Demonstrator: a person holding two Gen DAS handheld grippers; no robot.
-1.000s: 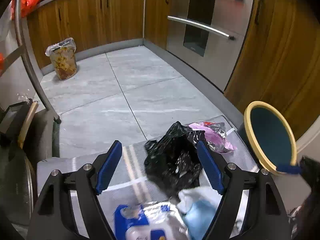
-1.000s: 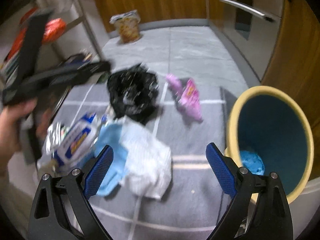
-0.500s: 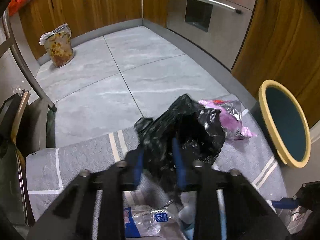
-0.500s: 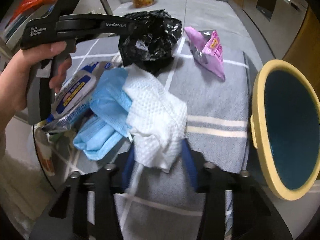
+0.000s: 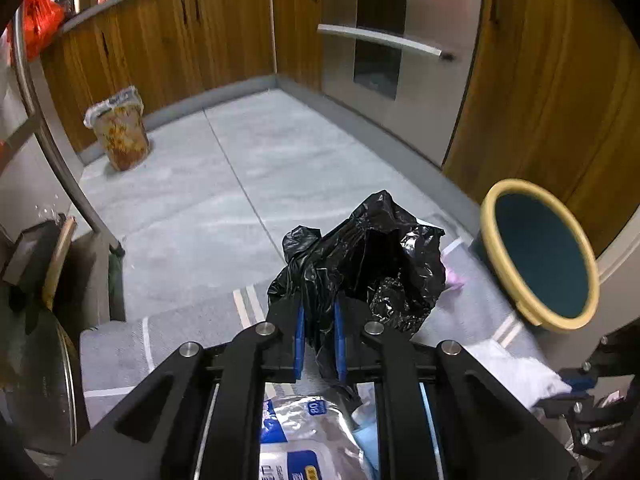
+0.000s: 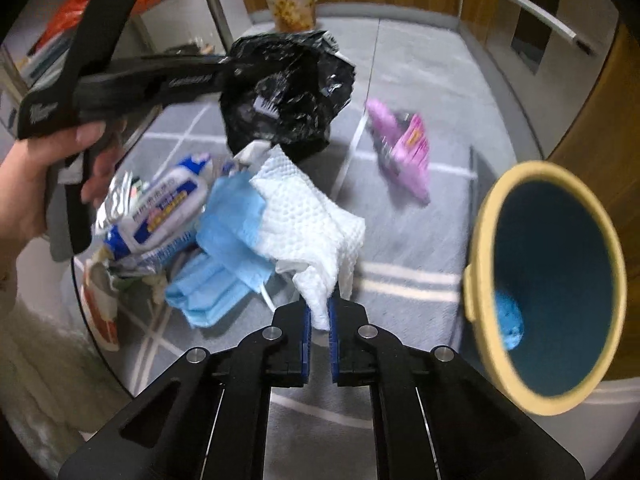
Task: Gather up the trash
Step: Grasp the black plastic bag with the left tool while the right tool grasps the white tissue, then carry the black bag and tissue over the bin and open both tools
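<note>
My left gripper [image 5: 318,340] is shut on a crumpled black plastic bag [image 5: 368,256] and holds it above the grey rug; the bag also shows in the right wrist view [image 6: 284,92]. My right gripper [image 6: 319,320] is shut on a white paper towel [image 6: 308,216], lifted off the rug. The yellow-rimmed blue bin [image 6: 548,276] stands at the right with a blue scrap inside; it also shows in the left wrist view [image 5: 540,252]. A pink wrapper [image 6: 404,152], blue face masks [image 6: 224,248] and a blue-white wipes pack [image 6: 160,208] lie on the rug.
A lined waste bin [image 5: 120,132] stands by the wooden cabinets at the far left. An oven front [image 5: 384,40] and cabinets run along the back and right. A metal rack leg [image 5: 60,152] and dark objects stand at the left.
Both grippers closed: the left on the black bag, the right on the paper towel. Both items have been lifted off the rug.
</note>
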